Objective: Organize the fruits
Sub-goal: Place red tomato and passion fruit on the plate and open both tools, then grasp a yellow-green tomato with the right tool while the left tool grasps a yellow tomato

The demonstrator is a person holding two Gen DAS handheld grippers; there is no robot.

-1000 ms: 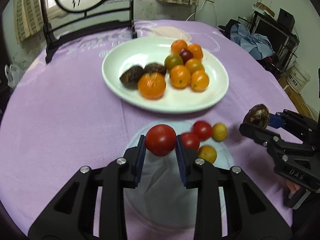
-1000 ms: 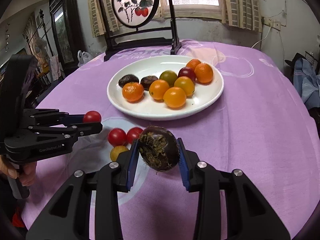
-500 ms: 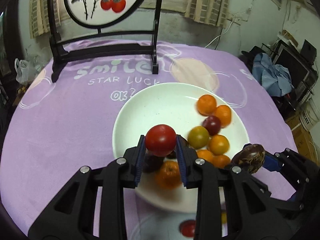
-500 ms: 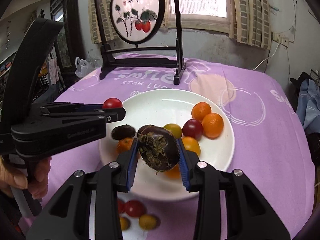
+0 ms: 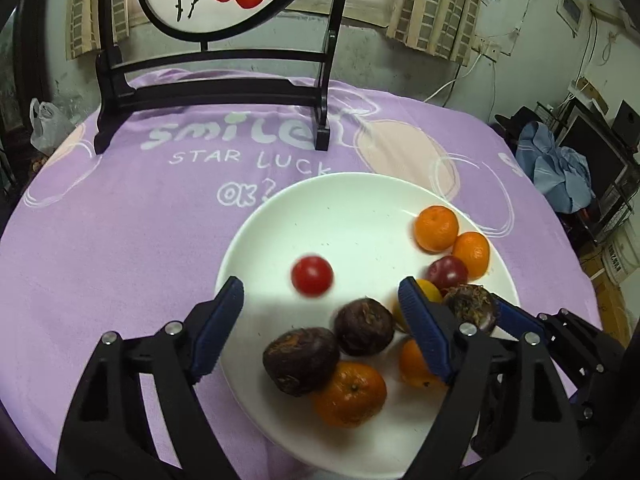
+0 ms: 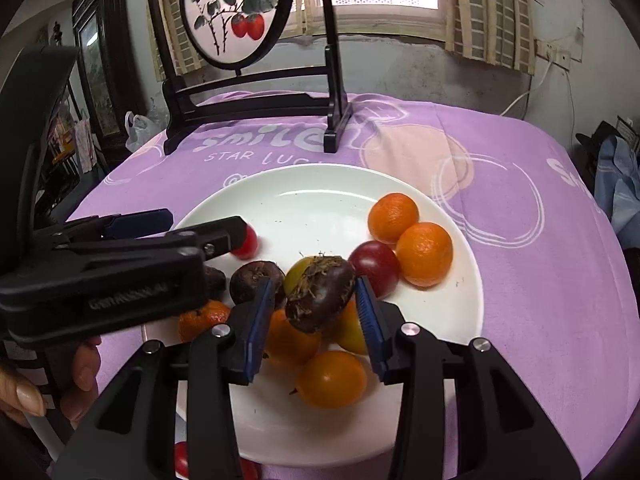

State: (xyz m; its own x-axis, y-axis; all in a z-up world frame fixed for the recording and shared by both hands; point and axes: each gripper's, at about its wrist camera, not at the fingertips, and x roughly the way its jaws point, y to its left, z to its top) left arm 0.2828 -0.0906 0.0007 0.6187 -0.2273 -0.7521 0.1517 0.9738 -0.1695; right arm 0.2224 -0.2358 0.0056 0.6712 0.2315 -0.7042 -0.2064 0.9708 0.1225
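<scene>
My left gripper (image 5: 320, 300) is open over the white plate (image 5: 352, 208). The red tomato (image 5: 312, 275) is blurred on or just above the plate beyond its fingertips; it also shows in the right wrist view (image 6: 247, 243). My right gripper (image 6: 314, 300) has parted jaws, and the dark brown fruit (image 6: 320, 292) sits tilted between them above the pile, also seen in the left wrist view (image 5: 472, 307). The plate (image 6: 320, 200) holds oranges (image 6: 424, 254), two dark fruits (image 5: 362, 326) and a purple-red fruit (image 6: 374, 266).
A black-framed round painted screen (image 5: 216, 92) stands on the purple tablecloth (image 5: 120, 232) behind the plate. Small tomatoes (image 6: 182, 458) lie on the cloth near the plate's front edge. The person's hand (image 6: 28, 392) holds the left gripper (image 6: 160, 236).
My left gripper opened and let go of the red tomato, which dropped toward the plate. My right gripper's jaws have widened around the dark fruit. Both moved forward and lower over the plate.
</scene>
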